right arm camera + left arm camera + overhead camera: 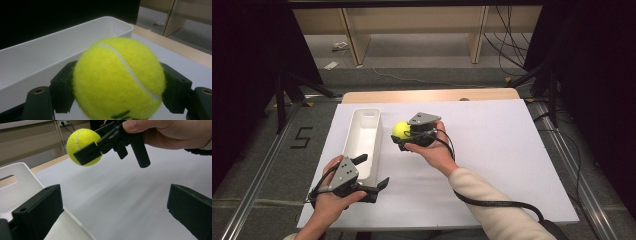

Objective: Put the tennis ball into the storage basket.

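Observation:
A yellow tennis ball [401, 130] hangs above the white sheet, just right of a long white bin [362, 141]. My right gripper [404, 132] is shut on the ball, one black jaw on each side. In the right gripper view the ball [118, 78] sits close to the camera with the bin's wall [47, 60] behind it. My left gripper [371, 172] stands open at the bin's near end, with nothing between its jaws. The left gripper view shows the held ball [83, 146], the right gripper [87, 151] and the bin's rim [15, 173].
A white sheet [492, 150] covers most of the wooden table [432, 95]. A black cable [492, 202] trails from the right gripper past the sleeve. Black frames and metal rails flank the table, with wooden shelving [412, 30] beyond the far edge.

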Available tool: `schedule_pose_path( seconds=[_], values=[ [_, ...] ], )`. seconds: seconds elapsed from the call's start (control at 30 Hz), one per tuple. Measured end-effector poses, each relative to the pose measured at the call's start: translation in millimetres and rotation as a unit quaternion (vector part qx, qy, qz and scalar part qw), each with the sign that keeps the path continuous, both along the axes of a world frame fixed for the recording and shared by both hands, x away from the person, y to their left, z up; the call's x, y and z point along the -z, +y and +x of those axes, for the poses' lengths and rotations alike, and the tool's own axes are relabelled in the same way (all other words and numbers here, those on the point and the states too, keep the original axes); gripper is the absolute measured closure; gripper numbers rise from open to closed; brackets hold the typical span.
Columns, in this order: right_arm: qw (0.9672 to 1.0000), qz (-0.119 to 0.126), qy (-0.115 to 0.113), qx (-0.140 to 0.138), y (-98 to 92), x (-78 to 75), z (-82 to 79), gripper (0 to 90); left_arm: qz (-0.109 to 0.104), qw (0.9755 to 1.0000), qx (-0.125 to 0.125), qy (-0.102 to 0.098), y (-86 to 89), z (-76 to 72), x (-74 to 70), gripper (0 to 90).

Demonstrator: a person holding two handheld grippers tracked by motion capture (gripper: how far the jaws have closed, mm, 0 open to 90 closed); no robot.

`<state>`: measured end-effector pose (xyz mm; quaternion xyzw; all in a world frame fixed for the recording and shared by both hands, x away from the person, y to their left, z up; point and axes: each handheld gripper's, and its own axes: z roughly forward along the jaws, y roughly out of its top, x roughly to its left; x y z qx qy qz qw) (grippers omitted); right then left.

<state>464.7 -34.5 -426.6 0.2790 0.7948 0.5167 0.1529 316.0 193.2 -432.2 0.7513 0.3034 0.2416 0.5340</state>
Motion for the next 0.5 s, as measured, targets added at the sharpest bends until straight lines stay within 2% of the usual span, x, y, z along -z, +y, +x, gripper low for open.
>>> schedule_pose_path(
  seconds=[0.5],
  values=[
    [1.0000,0.009,-0.004,-0.001,3.4,-5.8,1.1,26.5,0.000,1.0000,0.000,0.001,0.1,0.3,0.4,0.0]
  ],
)
